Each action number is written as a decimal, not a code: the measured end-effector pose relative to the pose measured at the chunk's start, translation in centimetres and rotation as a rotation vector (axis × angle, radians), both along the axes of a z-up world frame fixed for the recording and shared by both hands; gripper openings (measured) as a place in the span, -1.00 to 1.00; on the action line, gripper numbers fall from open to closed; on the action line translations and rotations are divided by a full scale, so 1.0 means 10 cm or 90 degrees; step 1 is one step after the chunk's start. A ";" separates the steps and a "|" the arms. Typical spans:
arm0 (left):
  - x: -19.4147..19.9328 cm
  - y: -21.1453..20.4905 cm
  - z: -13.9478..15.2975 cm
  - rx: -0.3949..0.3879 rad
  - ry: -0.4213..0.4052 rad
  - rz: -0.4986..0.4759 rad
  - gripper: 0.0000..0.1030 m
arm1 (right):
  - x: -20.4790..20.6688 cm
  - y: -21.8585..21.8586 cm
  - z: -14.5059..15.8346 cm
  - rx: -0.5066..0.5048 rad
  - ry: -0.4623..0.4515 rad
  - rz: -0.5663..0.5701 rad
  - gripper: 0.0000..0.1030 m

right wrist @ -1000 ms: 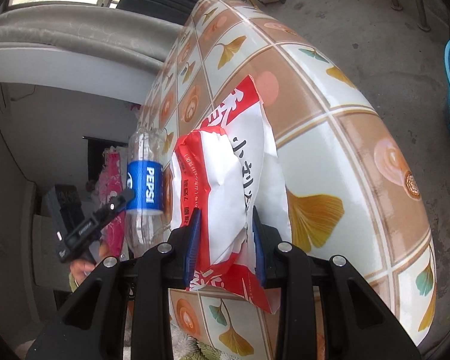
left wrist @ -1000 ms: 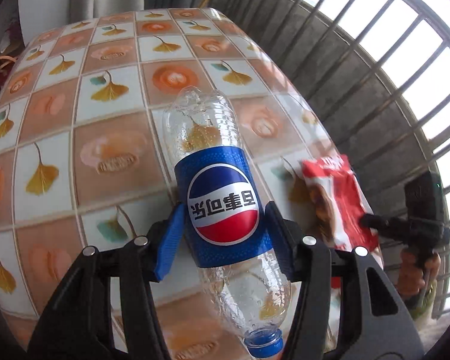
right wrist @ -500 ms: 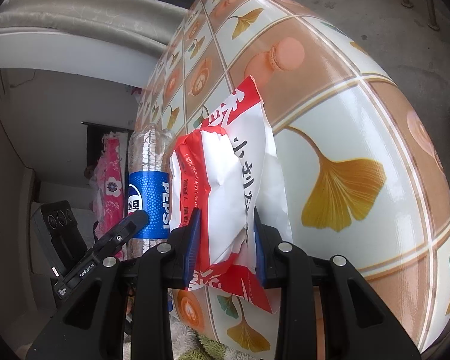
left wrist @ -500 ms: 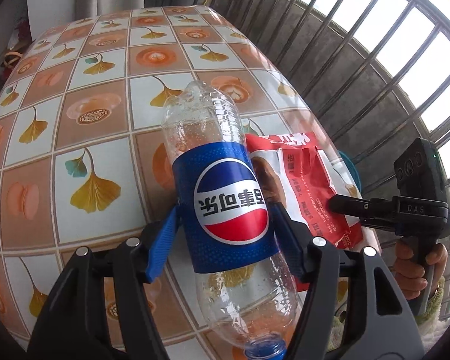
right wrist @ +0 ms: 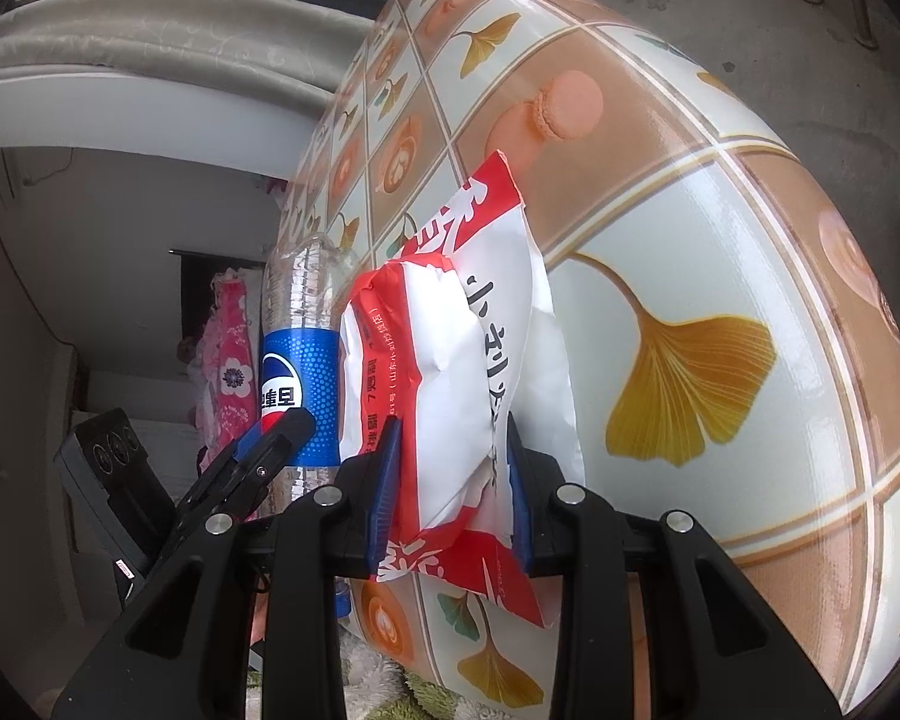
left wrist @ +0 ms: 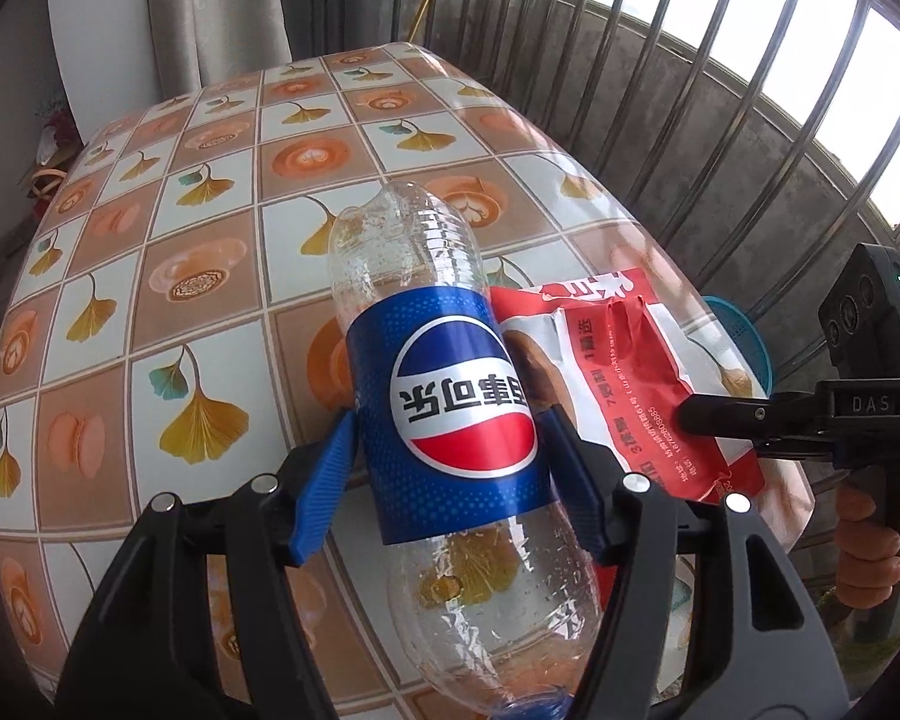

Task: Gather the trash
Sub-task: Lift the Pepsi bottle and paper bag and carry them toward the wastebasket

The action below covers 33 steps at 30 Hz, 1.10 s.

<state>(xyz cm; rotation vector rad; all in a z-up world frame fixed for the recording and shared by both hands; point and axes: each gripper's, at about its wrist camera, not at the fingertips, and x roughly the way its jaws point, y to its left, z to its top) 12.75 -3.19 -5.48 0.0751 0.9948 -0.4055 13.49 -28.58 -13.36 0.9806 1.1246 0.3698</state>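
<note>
gripping bottle (left wrist: 444,420) and wrapper (right wrist: 450,384), above table (left wrist: 210,276)

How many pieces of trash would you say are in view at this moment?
2: a clear plastic Pepsi bottle with a blue label between the left gripper's fingers, and a red-and-white snack wrapper in the right gripper. Others may be hidden.

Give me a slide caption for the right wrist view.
Right gripper clamps a red-and-white snack bag above the ginkgo-patterned tablecloth, beside the left gripper's Pepsi bottle.
</note>
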 end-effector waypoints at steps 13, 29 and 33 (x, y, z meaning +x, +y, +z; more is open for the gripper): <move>-0.04 0.05 0.01 0.011 -0.023 0.014 0.12 | -0.04 -0.03 0.03 0.006 -0.010 -0.007 -0.40; -0.08 0.04 0.21 -0.012 -0.057 0.002 0.10 | -0.16 -0.25 0.17 0.029 -0.050 -0.031 -0.41; -0.02 -0.16 0.41 -0.037 -0.076 -0.041 0.09 | -0.35 -0.62 0.37 0.008 -0.084 -0.095 -0.41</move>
